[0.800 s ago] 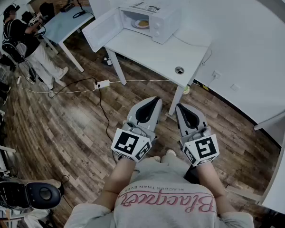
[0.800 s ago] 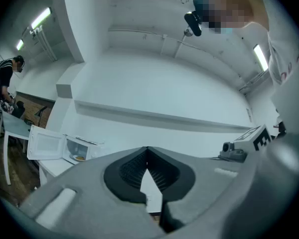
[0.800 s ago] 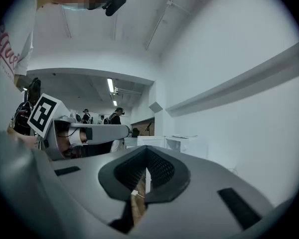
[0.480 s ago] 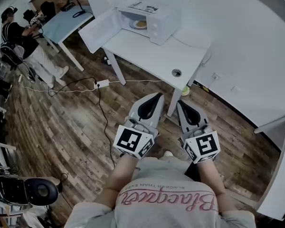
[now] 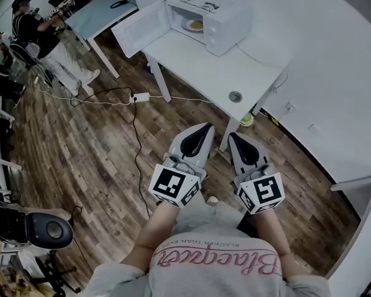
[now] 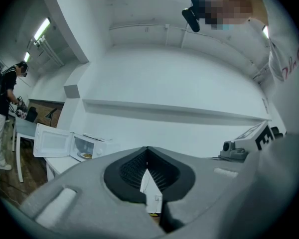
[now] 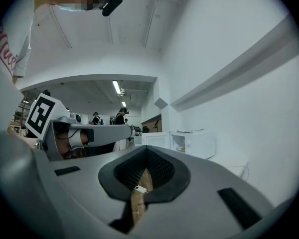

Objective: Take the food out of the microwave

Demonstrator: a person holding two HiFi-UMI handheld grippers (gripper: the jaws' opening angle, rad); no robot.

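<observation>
1. The left gripper [image 5: 204, 129] is held level at waist height over the wood floor [image 5: 99, 159]. In the left gripper view its jaws are pressed together at the tips, with nothing between them.
2. The right gripper [image 5: 231, 137] is just beside it, at its 3 o'clock and parallel to it. In the right gripper view its jaws also meet at the tips and are empty.
3. The microwave [image 5: 211, 12] stands at 12 o'clock from both grippers, well apart from them, on the far end of a white table [image 5: 216, 73].
4. Its door [image 5: 140, 30] hangs wide open towards 9 o'clock.
5. The plate of food [image 5: 193, 25] sits inside the open cavity, untouched. The left gripper view shows it as a small yellowish patch in the oven at about 9 o'clock.
6. A round cable hole [image 5: 235, 96] is in the tabletop near its close end, at 12 o'clock from the right gripper.
7. A white power strip [image 5: 140, 96] lies on the floor at 11 o'clock from the left gripper, with cables trailing from it.
8. At 10 o'clock, far off, a person [image 5: 37, 33] stands beside a grey-blue table [image 5: 102, 12].
</observation>
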